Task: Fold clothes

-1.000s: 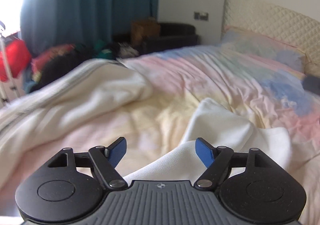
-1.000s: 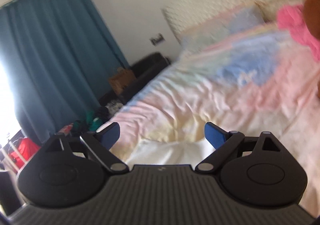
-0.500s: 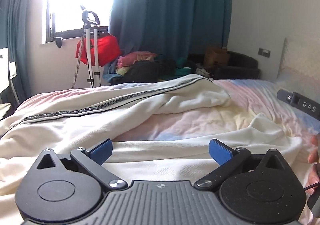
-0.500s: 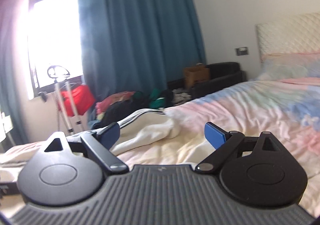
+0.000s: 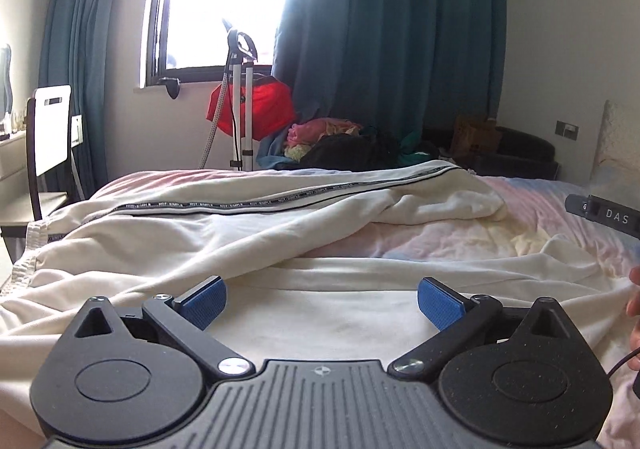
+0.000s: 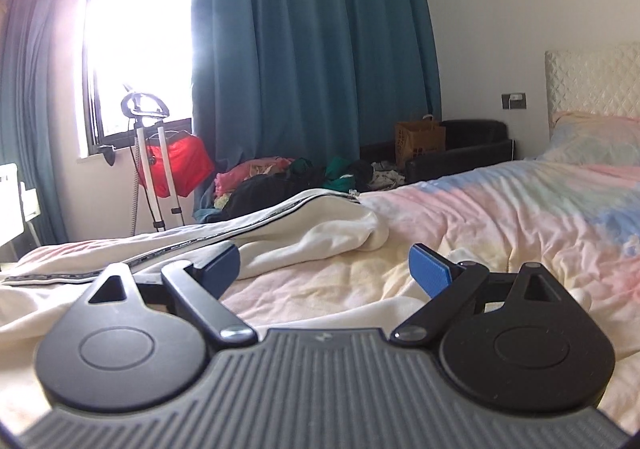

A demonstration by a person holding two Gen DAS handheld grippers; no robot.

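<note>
Bedroom, pastel bed (image 6: 520, 217). Cream trousers (image 5: 240, 233) sprawl across bed, waistband at window-side edge. Soft, light, floppy fabric; judged best pinched at waistband corners. Left claw (image 5: 320, 299) and right claw (image 6: 324, 269) both spread apart, empty.

Daylight is glaring through a dark-framed window (image 5: 224, 1) between long teal curtains (image 6: 312, 49); a pastel quilted bedspread (image 6: 520, 217) is covering the bed.

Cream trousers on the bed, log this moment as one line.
left tool: open, empty | right tool: open, empty | cream cloth trousers with black side stripe: spread unfolded on pastel bedspread
</note>
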